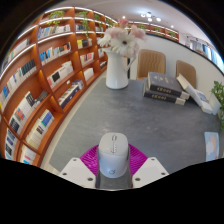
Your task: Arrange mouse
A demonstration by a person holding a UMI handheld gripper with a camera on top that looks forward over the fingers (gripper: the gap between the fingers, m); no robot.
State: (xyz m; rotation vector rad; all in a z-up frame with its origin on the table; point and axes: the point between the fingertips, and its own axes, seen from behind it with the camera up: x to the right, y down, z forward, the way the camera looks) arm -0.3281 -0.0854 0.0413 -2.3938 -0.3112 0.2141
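1. The task's thing, a small pale grey, rounded plastic computer mouse (113, 155), sits right between the two fingers of the gripper (113, 168), low over the near part of the grey round tabletop (150, 125).

2. By my reading, the pick-up is done or nearly so: the mouse is already taken between the fingers. Placing it in its proper spot on the table looks to be what is left, though nothing here marks where that spot is.

3. The hand-held gripper is closed down to about the width of the mouse. Its magenta pads (88, 157) show at both flanks of the mouse with no visible gap, so it appears to be clamping the mouse from both sides.

4. Whether the mouse is lifted clear of the tabletop or resting on it cannot be told from this view.

5. Beyond the fingers, well apart from the mouse, stand a white vase of pale pink flowers (119, 60) and a stack of dark books (165, 91); wooden bookshelves (45, 70) line the wall at the left side, and tan chairs (150, 63) sit behind the table.
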